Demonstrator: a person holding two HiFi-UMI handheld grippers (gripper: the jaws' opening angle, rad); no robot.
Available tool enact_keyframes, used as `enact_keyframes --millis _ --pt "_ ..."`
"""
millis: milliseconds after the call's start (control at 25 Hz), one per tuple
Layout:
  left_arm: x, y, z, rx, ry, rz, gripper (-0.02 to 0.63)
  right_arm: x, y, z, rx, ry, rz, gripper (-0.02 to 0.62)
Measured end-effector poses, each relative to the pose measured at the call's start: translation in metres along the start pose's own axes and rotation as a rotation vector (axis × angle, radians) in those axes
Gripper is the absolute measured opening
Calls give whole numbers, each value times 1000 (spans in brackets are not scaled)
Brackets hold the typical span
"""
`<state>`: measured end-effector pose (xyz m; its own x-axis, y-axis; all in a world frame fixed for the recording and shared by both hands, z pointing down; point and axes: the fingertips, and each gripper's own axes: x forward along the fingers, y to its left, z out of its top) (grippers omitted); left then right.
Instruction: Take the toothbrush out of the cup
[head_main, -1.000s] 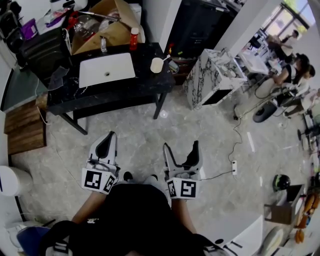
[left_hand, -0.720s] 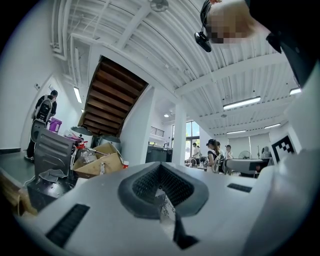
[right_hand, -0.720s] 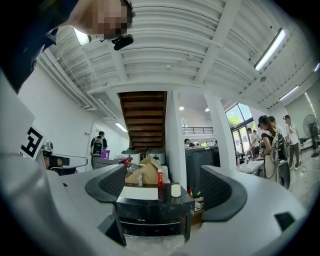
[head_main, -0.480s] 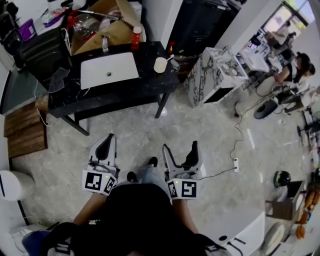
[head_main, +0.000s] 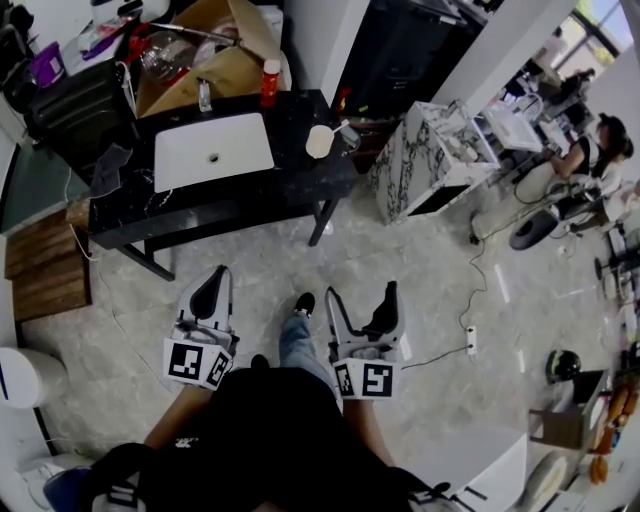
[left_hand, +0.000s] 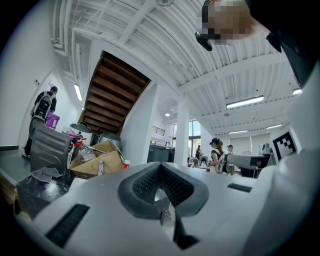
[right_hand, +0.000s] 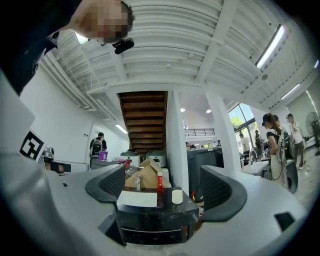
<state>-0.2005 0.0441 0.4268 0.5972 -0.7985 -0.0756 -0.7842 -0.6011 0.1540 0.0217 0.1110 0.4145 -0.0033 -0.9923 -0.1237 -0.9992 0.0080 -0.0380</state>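
Note:
A cream cup (head_main: 319, 141) stands on the right part of a black table (head_main: 300, 180), far ahead of both grippers. A thin toothbrush handle (head_main: 338, 126) sticks out of it toward the right. In the right gripper view the cup (right_hand: 177, 196) shows between the jaws, well beyond them on the table (right_hand: 155, 212); the toothbrush cannot be made out there. My left gripper (head_main: 212, 278) is held low over the floor, shut with nothing in it. My right gripper (head_main: 361, 296) is beside it, open and empty. In its own view the left gripper (left_hand: 160, 186) has its jaws pressed together.
A white sink (head_main: 213, 150) is set into the table. A red-capped bottle (head_main: 268, 80) and a small clear bottle (head_main: 204, 95) stand behind it, with a cardboard box (head_main: 215, 50) beyond. A marble-patterned cabinet (head_main: 430, 160) stands right of the table. A cable and power strip (head_main: 468, 338) lie on the floor.
The person has stepped forward, one foot now out ahead between the grippers. Both grippers keep their pose, left shut and right open.

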Motion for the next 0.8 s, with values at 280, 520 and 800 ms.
enact_keyframes --millis 280,520,800 --pt "77 1 1 15 -1 -9 3 67 -44 -3 21 -18 5 453" --pt "152 0 5 27 -6 18 3 131 -84 -2 31 -6 49 451" --pt "235 0 4 36 2 72 3 206 -136 9 40 -25 100 453"
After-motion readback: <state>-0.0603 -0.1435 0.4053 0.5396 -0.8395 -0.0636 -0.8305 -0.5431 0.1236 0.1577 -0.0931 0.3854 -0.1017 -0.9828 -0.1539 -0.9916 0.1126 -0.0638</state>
